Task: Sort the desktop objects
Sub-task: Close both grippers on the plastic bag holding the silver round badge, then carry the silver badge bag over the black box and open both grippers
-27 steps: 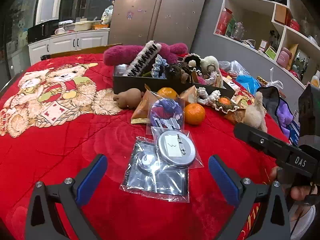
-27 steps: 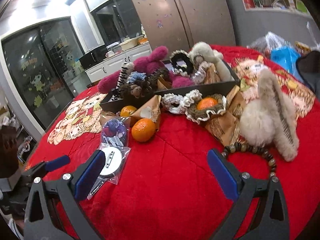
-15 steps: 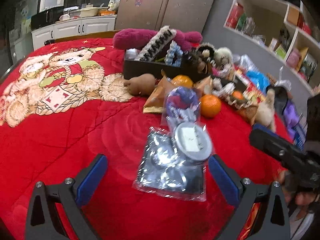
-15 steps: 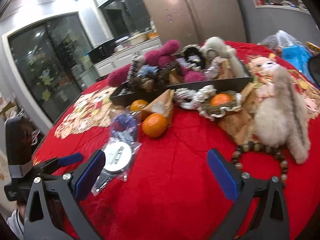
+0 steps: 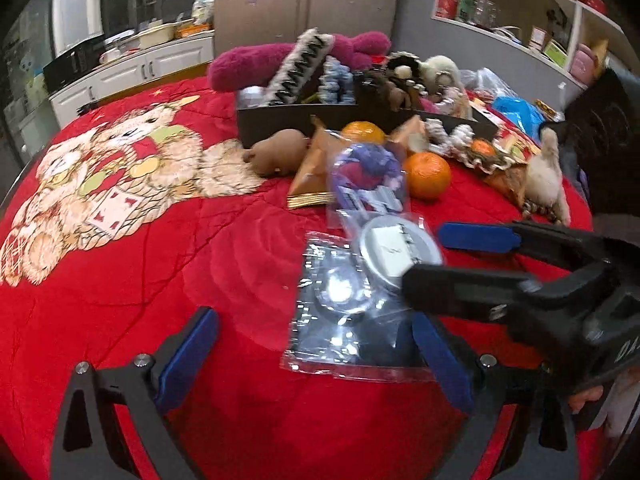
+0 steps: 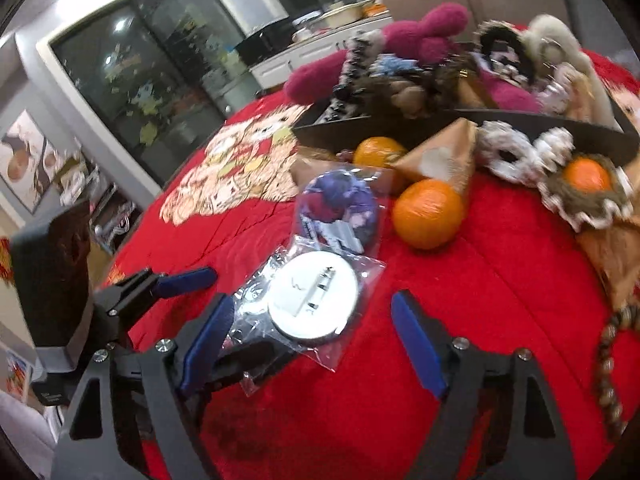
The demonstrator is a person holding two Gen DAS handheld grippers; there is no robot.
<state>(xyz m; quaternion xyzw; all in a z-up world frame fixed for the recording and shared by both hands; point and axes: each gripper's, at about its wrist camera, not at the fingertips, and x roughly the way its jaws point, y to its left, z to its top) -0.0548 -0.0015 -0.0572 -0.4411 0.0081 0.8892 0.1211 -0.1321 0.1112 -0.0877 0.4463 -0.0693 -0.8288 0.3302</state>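
Observation:
Three bagged pin badges lie on the red blanket: a white-backed badge (image 5: 394, 248) (image 6: 314, 300), a purple badge (image 5: 366, 180) (image 6: 340, 204) behind it, and a dark bagged one (image 5: 340, 320) in front. My left gripper (image 5: 316, 354) is open, just short of the dark bag. My right gripper (image 6: 310, 342) is open and straddles the white-backed badge; it enters the left wrist view (image 5: 460, 256) from the right. An orange (image 5: 426, 175) (image 6: 428, 214) lies beside the badges.
A black tray (image 5: 280, 120) (image 6: 360, 130) full of plush toys and hair accessories stands behind. Brown snack packets (image 5: 314, 172), a brown plush (image 5: 276, 152), scrunchies (image 6: 516, 152), two more oranges (image 6: 378, 150) (image 6: 588, 174), a fluffy clip (image 5: 544, 176) and a bead bracelet (image 6: 608, 360) lie around.
My right gripper has swung left and forward over the white-backed badge. My left gripper has moved closer to the bags and shifted left, so the bags sit to its right.

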